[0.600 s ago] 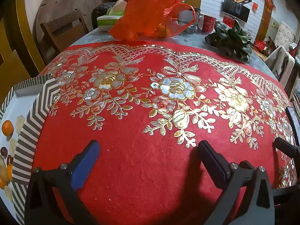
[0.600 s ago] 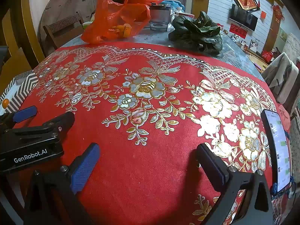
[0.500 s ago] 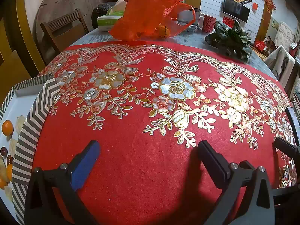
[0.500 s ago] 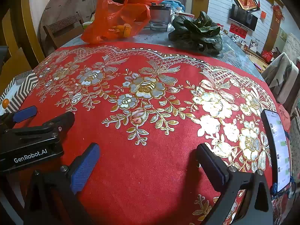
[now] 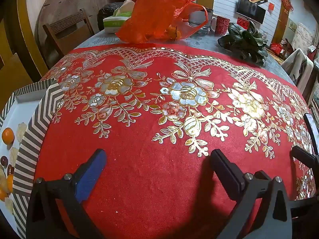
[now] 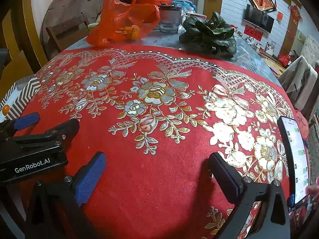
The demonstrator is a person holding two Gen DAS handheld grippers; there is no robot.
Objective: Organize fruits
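Left gripper (image 5: pixel 157 171) agape; fruit tray (image 5: pixel 35 137) edge-cropped.

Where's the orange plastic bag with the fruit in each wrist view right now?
Left wrist: orange plastic bag at top centre, behind the red cloth's far edge.
Right wrist: orange plastic bag at top, left of centre.
Shared landmark: leafy greens lie right of it in both.

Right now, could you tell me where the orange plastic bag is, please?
The orange plastic bag sits on the table's far side, beyond the red embroidered cloth, left of the leafy greens in both wrist views.
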